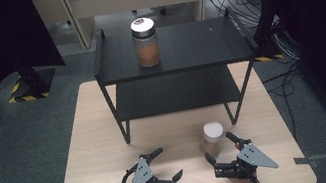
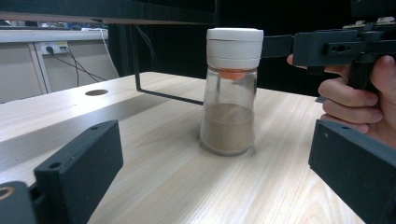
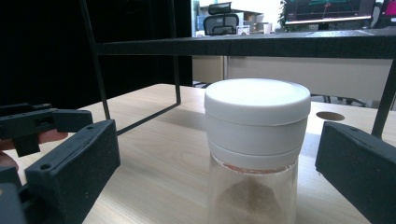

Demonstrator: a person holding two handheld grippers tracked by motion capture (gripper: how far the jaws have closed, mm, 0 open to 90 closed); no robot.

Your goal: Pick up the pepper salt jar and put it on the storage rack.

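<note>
- Standing upright on the light wooden table is a small glass shaker with a white cap, partly filled with brown powder, just in front of the black shelf rack.
- The right gripper has its jaws spread wide, one on each side of the shaker; in the right gripper view the shaker rises between the two black jaws with a gap on both sides, so nothing is gripped.
- The left gripper rests low over the table to the left of the shaker, jaws wide apart and empty, pointing toward it.
- From the left gripper view the shaker stands a little way ahead, between the lines of the two jaws, and the person's hand holding the other gripper shows at the right.
- On the top board of the rack stands a larger jar with a dark band under a white lid and brown contents, well apart from the shaker.
</note>
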